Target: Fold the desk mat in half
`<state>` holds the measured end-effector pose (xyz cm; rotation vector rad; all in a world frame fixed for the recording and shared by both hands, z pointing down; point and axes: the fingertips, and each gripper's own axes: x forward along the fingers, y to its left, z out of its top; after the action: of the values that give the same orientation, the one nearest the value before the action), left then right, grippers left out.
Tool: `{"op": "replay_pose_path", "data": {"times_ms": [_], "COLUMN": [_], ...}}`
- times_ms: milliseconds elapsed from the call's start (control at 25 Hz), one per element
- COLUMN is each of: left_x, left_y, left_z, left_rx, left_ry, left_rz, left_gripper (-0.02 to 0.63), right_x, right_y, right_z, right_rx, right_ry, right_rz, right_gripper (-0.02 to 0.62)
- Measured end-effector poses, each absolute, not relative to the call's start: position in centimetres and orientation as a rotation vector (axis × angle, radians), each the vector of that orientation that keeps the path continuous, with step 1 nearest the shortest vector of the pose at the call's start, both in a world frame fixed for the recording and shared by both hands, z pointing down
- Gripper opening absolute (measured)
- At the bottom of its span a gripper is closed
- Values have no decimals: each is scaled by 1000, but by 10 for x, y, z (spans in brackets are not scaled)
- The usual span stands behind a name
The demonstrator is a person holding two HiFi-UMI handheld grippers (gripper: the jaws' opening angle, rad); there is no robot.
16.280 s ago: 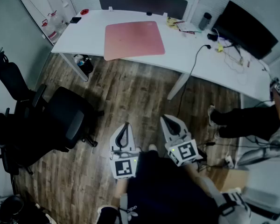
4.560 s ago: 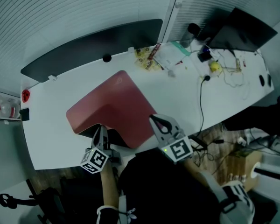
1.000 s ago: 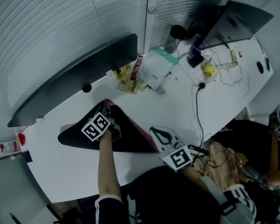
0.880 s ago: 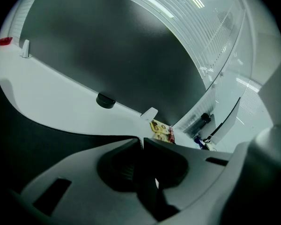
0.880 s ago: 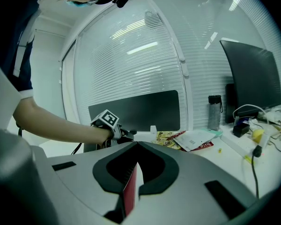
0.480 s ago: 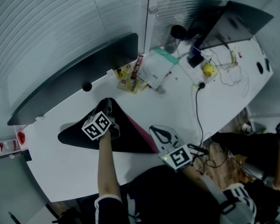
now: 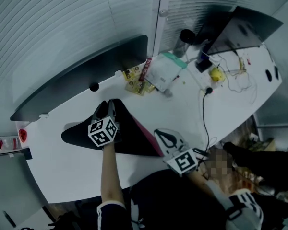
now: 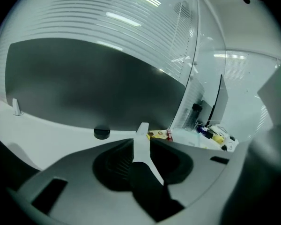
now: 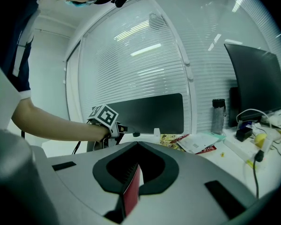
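Desk room: the white desk (image 7: 62, 171) gives me open top left of the mat and along its near edge; snack packets (image 7: 134, 78) sit at the far side by the dark divider panel (image 7: 86, 75).
Desk mat (image 7: 129, 134): flat triangle mid-desk, matte black underside up, thin pink edge at right.
Left gripper (image 7: 108, 104): over the mat's far corner, jaws just spread wide, pinching nothing.
Right gripper (image 7: 158, 133): clamped on the mat's pink near edge.

Overhead and jaw-level views, shared desk (image 7: 67, 166)
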<state>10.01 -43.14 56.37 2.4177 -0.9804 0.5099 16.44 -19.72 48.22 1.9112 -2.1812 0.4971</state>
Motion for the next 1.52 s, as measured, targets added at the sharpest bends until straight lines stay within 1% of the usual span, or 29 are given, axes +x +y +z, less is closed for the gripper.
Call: {"op": "replay_pose_path", "data": {"times_ms": [280, 480, 800, 1120, 1520], "left_x": [89, 75, 43, 9, -46], "left_y": [-420, -405, -369, -320, -240], "left_z": [532, 489, 425, 379, 345], "left_rx": [2492, 2620, 2718, 2800, 2870], "left_ry": [-1012, -1085, -1173, -1220, -1303], "left_rz": [458, 438, 271, 175, 98], "left_gripper": [95, 74, 34, 6, 3], "right_x": [159, 151, 130, 104, 64], "right_y": [-191, -184, -164, -132, -77], "right_z": [473, 466, 454, 442, 431], "right_rx": [1902, 1875, 1828, 1824, 1846], "right_ry": [-2202, -2228, -2266, -2289, -2293], "right_rz": [475, 453, 368, 330, 287], "right_gripper": [0, 0, 0, 0, 0]}}
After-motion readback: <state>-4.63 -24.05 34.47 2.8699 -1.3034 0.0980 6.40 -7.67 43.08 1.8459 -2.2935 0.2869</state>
